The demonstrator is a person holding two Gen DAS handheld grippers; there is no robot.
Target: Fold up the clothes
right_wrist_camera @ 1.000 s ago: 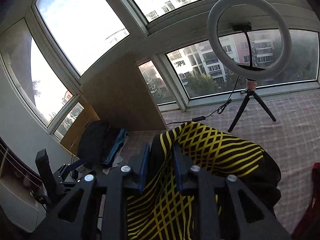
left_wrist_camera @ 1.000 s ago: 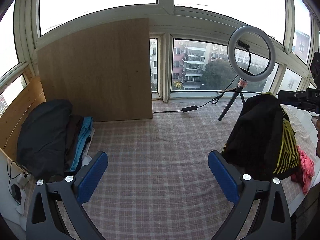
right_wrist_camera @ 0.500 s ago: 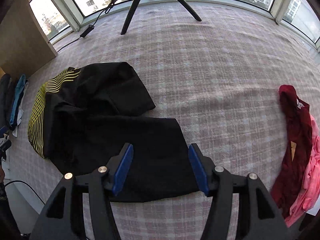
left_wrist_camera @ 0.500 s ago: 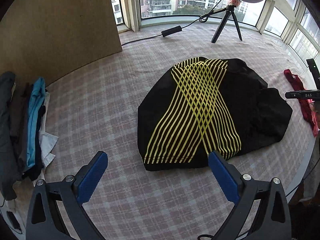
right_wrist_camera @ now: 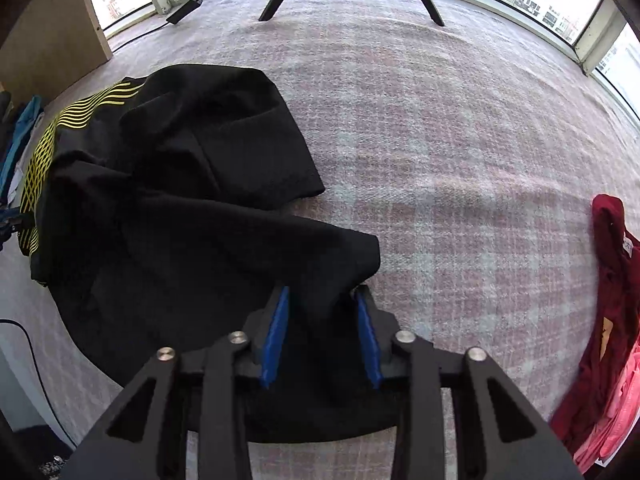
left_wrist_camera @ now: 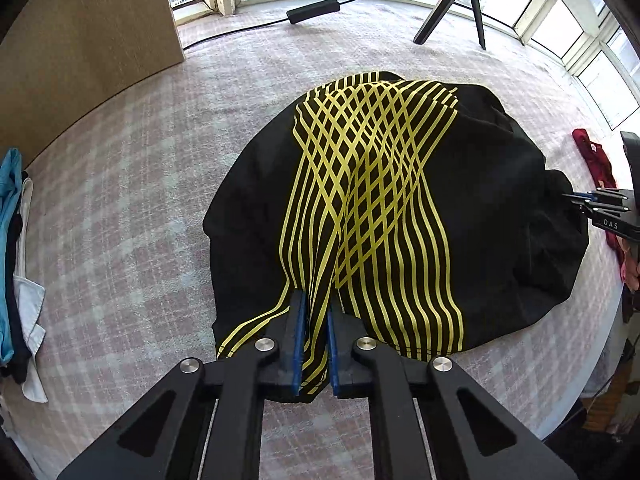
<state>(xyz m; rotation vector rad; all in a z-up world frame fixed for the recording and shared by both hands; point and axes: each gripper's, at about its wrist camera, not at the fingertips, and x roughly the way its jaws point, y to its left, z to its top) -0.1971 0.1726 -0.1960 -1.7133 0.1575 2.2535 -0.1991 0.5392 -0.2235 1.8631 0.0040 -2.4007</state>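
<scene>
A black shirt [left_wrist_camera: 380,184] with crossing yellow stripes lies crumpled on the checked cloth. My left gripper [left_wrist_camera: 316,300] points steeply down and is shut on the striped hem nearest the camera. At the shirt's plain black end [right_wrist_camera: 180,200], my right gripper [right_wrist_camera: 320,296] also points down. Its jaws are closing, still apart, with black fabric lying between the blue pads [right_wrist_camera: 276,328]. The left wrist view shows the right gripper [left_wrist_camera: 576,202] at the shirt's right edge.
Folded clothes [left_wrist_camera: 16,260] are stacked at the left edge. Red and pink garments [right_wrist_camera: 612,320] lie at the right edge. At the back stand a tripod [left_wrist_camera: 448,12], a cable box [left_wrist_camera: 314,10] and a wooden board [left_wrist_camera: 80,40].
Both grippers came down onto the shirt, which hung from the right gripper a second ago and now lies flat. The left jaws went from wide open to pinched on the hem; the right jaws narrowed.
</scene>
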